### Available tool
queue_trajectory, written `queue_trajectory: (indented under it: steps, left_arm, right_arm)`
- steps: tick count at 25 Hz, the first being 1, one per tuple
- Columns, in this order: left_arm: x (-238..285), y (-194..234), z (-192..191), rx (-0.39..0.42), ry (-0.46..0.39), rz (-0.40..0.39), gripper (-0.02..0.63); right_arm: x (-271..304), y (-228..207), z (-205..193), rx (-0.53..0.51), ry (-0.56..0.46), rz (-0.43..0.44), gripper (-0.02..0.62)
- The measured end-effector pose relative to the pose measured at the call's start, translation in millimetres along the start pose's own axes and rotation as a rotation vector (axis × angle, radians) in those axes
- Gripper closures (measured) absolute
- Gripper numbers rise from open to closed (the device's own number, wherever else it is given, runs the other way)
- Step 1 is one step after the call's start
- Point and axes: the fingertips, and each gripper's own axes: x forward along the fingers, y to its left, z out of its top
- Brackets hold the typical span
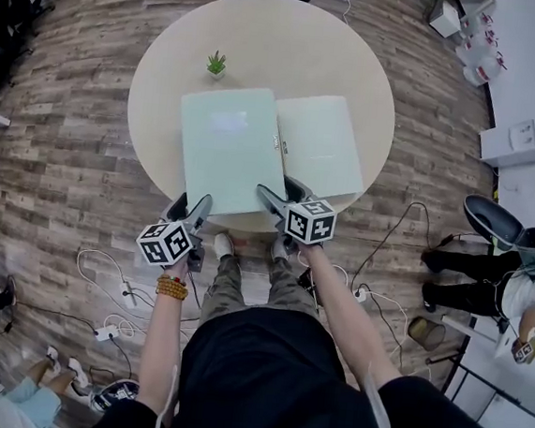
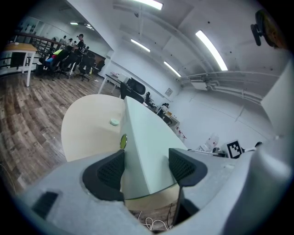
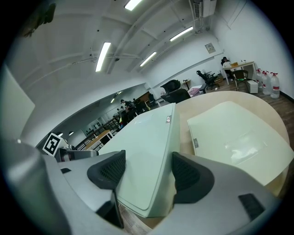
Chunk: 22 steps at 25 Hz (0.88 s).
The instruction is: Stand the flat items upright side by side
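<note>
A pale green flat rectangular case [image 1: 229,144] is on the left half of a round beige counter [image 1: 170,58], its near end jutting past the counter's rim over the wood-plank floor [image 1: 58,141]. Both claws are clenched on that near end. The left claw [image 1: 190,208] grasps the near left corner, one pad [image 2: 108,170] against the case's side and the other on its broad face. The right claw [image 1: 283,196] grasps the near right corner, with its pads [image 3: 189,173] pressed on either side of the case. Whether the case's far end rests on the counter cannot be told.

A second pale green flat case [image 1: 321,143] lies flat on the counter just to the right of the held one, long edges side by side. A small green potted plant [image 1: 216,64] stands beyond the held case, towards the counter's far side.
</note>
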Motion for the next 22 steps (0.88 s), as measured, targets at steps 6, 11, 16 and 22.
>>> queue_trajectory:
  steps: [6,11,16,22]
  left_arm:
    - [17,-29,-5,0.016,0.006,-0.019,0.296]
    - [30,-52,-10,0.017,0.013,-0.036,0.296]
    - [38,-75,-11,0.034,0.005,-0.049,0.296]
    - [53,-94,-15,0.023,0.006,-0.062,0.296]
  right_arm:
    - [-23,-23,7,0.008,-0.007,-0.020,0.278]
    - [-43,-42,12,0.012,-0.008,-0.035,0.278]
    - [-62,-55,18,0.019,-0.015,-0.043,0.278]
    - [-78,-73,27,0.004,-0.022,-0.057,0.278]
